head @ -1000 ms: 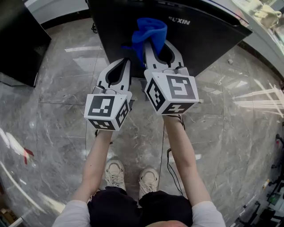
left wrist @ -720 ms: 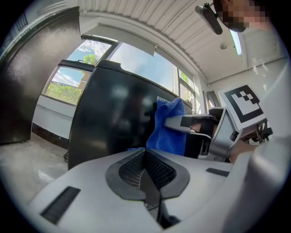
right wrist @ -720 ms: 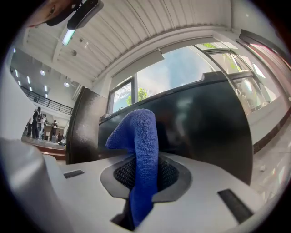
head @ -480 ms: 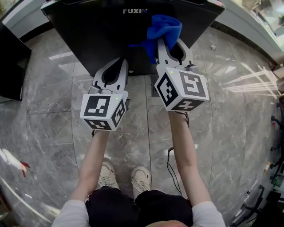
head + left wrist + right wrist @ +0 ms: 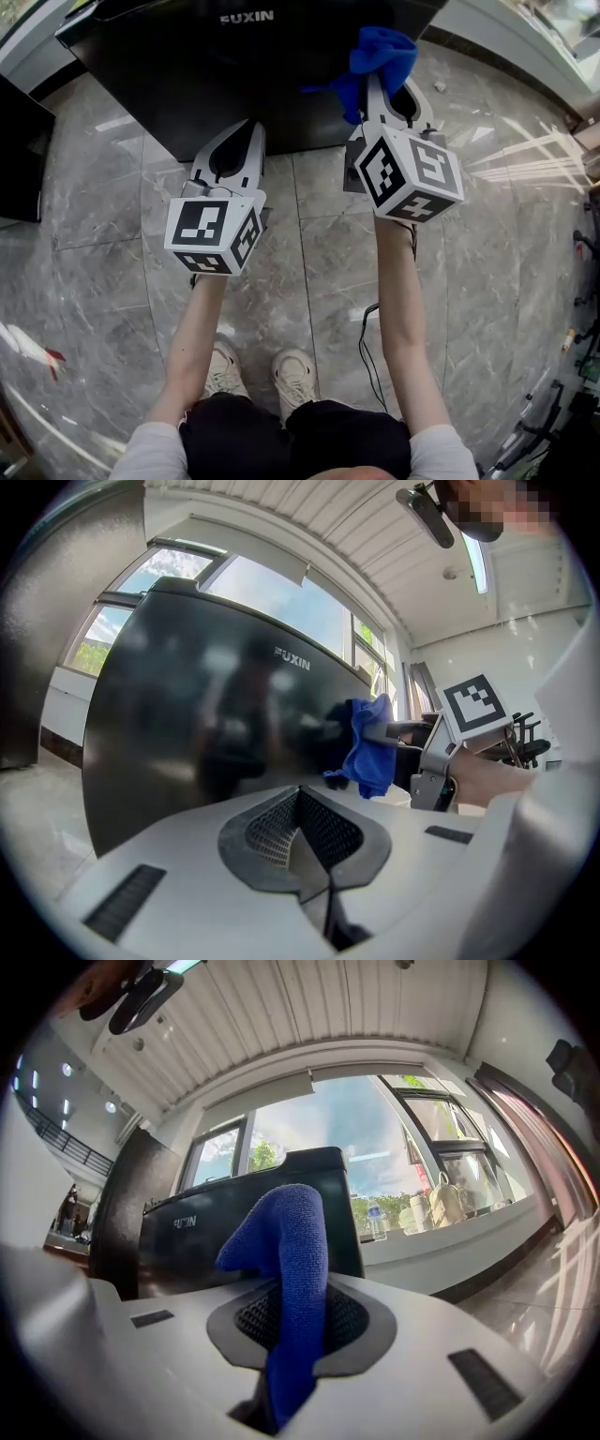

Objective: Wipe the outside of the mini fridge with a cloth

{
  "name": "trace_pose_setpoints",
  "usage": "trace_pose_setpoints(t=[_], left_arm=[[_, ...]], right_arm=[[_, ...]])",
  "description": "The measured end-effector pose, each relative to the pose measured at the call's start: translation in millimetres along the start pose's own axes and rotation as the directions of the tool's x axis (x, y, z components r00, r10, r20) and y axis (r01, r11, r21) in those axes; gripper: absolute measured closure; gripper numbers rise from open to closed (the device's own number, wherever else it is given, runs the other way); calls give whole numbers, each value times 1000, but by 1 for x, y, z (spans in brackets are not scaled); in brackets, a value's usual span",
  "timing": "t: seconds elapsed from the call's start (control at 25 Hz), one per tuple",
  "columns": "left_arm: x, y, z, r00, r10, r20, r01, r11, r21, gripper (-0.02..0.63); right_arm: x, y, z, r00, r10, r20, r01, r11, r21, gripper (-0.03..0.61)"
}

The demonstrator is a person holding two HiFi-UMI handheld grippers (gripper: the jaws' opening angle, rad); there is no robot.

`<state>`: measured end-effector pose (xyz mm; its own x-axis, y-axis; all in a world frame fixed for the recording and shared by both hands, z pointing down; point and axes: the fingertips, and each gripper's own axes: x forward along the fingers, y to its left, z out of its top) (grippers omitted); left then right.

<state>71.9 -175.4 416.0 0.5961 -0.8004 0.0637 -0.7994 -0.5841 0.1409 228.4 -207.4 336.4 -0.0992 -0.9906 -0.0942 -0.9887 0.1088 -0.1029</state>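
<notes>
The mini fridge (image 5: 234, 84) is a glossy black box at the top of the head view, its front (image 5: 206, 714) facing me. A blue cloth (image 5: 380, 54) bunches at the fridge's right front edge, pinched by my right gripper (image 5: 377, 86), which is shut on it. In the right gripper view the cloth (image 5: 286, 1269) rises out of the closed jaws in front of the fridge (image 5: 216, 1232). My left gripper (image 5: 248, 128) hangs shut and empty just short of the fridge's lower front, jaws pressed together (image 5: 300, 794). From there the cloth (image 5: 367, 747) shows to the right.
Grey marble floor tiles (image 5: 487, 262) spread all around. A dark cabinet (image 5: 19, 150) stands at the left. A pale ledge (image 5: 497, 37) runs behind at the upper right. A black cable (image 5: 366, 347) trails by the person's shoes (image 5: 258, 366).
My right gripper has carried the cloth rightward across the fridge front to its right edge. The left gripper has stayed shut low on the front, and the fridge has slid up and left in view.
</notes>
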Motion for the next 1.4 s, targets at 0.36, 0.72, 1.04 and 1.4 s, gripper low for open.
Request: trace_pose_setpoints(t=[0.36,0.72,1.04,1.4], left_arm=[[0,-1,-1,1000,9,-4,-9,1000,8,609],[-3,5,-4,1000,19,-10,-19,1000,5,609],[-4,10,-6,1000,27,-13,-27,1000,0,609],[-9,22,-9,999,49,-17,-49,999,-12,609]], right_arm=[[-3,-29,0,999,-53,7,53,999,-3,503],[-5,-48,-3,994,-114,2,113,993,21,503],[-6,-56,-4,991,-131,6,130,991,27,503],[-8,-56,-4,987,-160,14,159,987,21,503]])
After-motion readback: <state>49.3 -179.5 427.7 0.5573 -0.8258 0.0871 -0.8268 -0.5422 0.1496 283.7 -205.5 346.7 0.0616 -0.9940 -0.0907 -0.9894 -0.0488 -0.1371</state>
